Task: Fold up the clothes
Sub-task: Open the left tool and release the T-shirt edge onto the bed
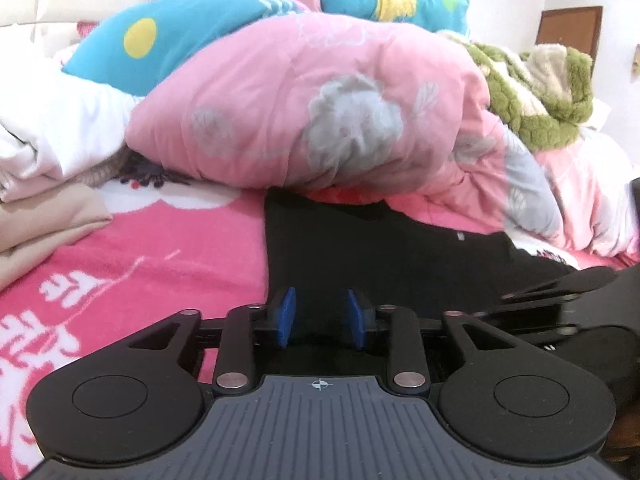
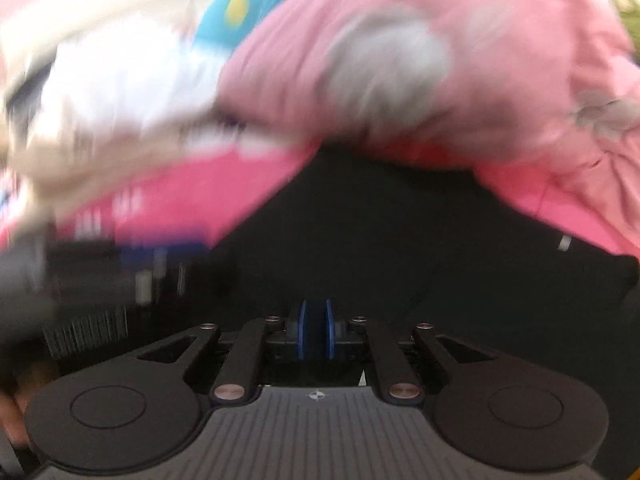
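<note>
Bedding crowds the far side of my working space: a bulky pink quilt [image 1: 320, 108] with grey flower prints is heaped across the middle, and its lower fold overhangs the far end of the black garment [image 1: 380, 248] I am folding. Behind it lie blue pillows [image 1: 160, 36] with yellow dots, a green and cream fleece blanket [image 1: 540, 92] sits off to the right, and white cloth [image 1: 52, 128] over a beige folded piece [image 1: 44, 224] is stacked at the left edge. The black garment lies flat on the bright pink bedsheet [image 1: 140, 264], its left edge running straight away from me, with open sheet between that edge and the beige stack, which is the clearest room I have. My left gripper [image 1: 321, 316] hovers low over the near part of the garment with its blue pads [image 1: 286, 316] partly apart; I see only the dark cloth below the gap, nothing pinched. My right gripper [image 2: 316, 330] shows in its own blurred view above the same black cloth, pads almost together with a thin slit between them, and I cannot tell whether any cloth is caught there. From the left view, its black linkage pokes in at the right edge, close beside my left gripper. A brown door [image 1: 570, 34] stands in the far wall.
</note>
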